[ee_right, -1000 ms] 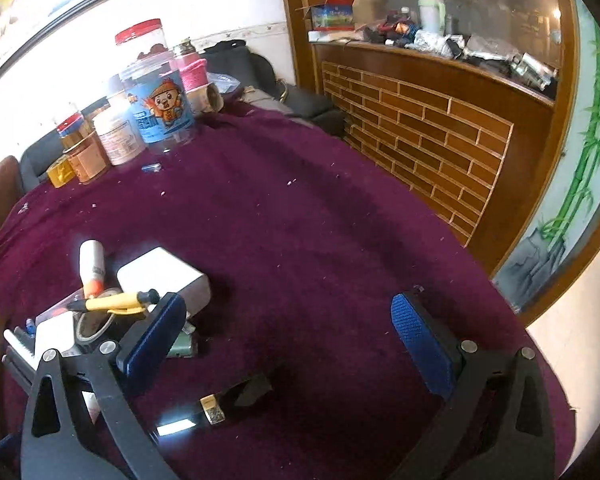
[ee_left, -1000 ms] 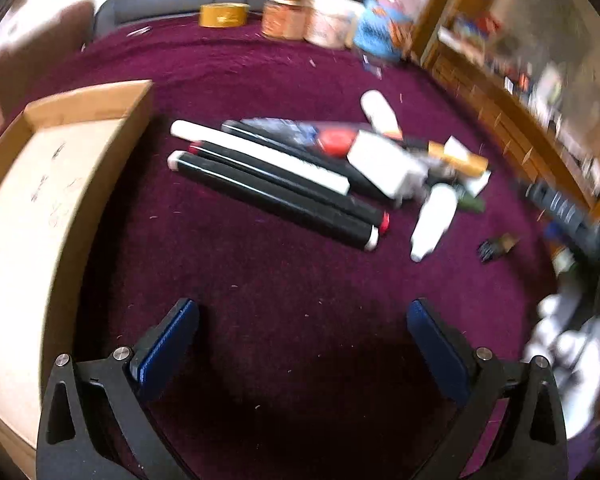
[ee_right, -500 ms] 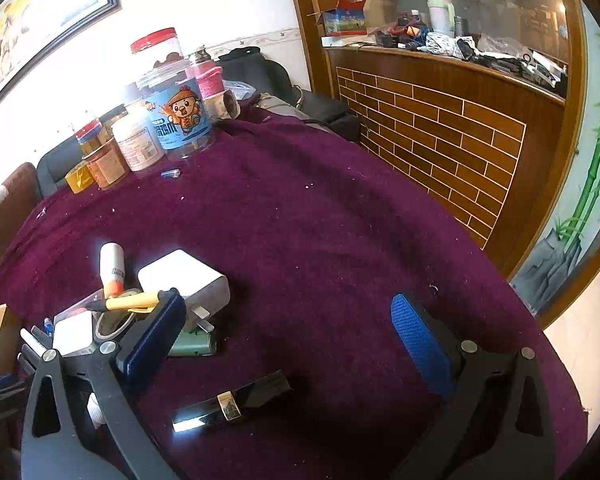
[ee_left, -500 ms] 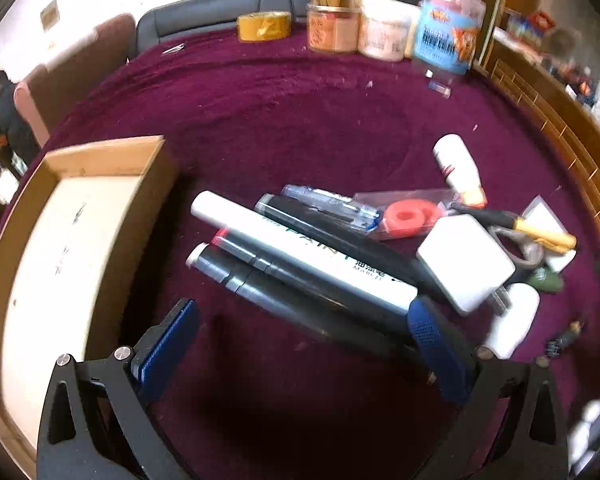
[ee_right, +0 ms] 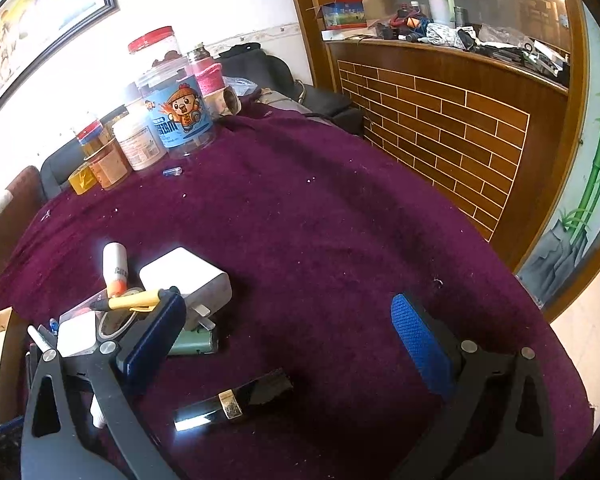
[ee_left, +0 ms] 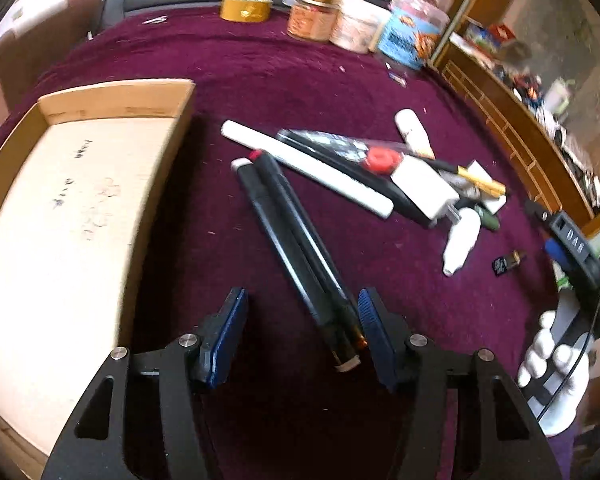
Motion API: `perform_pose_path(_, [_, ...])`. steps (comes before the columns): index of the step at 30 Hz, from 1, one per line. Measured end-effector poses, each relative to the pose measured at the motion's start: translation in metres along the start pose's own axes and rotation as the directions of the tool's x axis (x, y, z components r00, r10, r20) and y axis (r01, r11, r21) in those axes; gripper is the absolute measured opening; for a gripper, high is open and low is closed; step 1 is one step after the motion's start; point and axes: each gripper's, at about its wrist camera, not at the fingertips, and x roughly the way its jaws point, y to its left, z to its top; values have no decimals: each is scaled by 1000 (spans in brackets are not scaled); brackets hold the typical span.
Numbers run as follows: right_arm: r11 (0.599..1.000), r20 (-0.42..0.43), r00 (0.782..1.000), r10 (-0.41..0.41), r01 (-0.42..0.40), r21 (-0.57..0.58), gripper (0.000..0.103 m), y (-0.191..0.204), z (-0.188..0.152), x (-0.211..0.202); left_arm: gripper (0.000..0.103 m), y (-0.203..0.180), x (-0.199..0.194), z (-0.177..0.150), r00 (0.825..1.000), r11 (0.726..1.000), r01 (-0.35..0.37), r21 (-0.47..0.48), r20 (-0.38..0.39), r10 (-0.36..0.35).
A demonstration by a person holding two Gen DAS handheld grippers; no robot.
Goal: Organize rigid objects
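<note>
Two black markers (ee_left: 296,240) lie mid-frame on maroon cloth (ee_left: 300,72), ends between the closing left gripper (ee_left: 302,334), touching only its right pad. Right gripper (ee_right: 288,332) gapes, empty. Labels illegible.

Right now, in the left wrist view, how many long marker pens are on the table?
4. Two black markers lie side by side between the closing left gripper jaws; a white marker beyond them; another black marker behind it, partly covered. Clutter may hide more.
</note>
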Motion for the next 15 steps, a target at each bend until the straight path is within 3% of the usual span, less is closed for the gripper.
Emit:
perform_pose_path(5, [1000,-7,1000,1,-1,-1,103,0,0,1,49,3,11,7,1000,999,-24,-23,9,24])
perform_pose_path(12, [1000,-23,1000,3,-3,10,103,0,0,5,29,8,11,6,995,996,-94,0,15,94])
perform_pose_path(15, [1000,-29,1000,6,-5,15,103,-1,-1,5,28,8,12,5,994,994,-110,5,17,110])
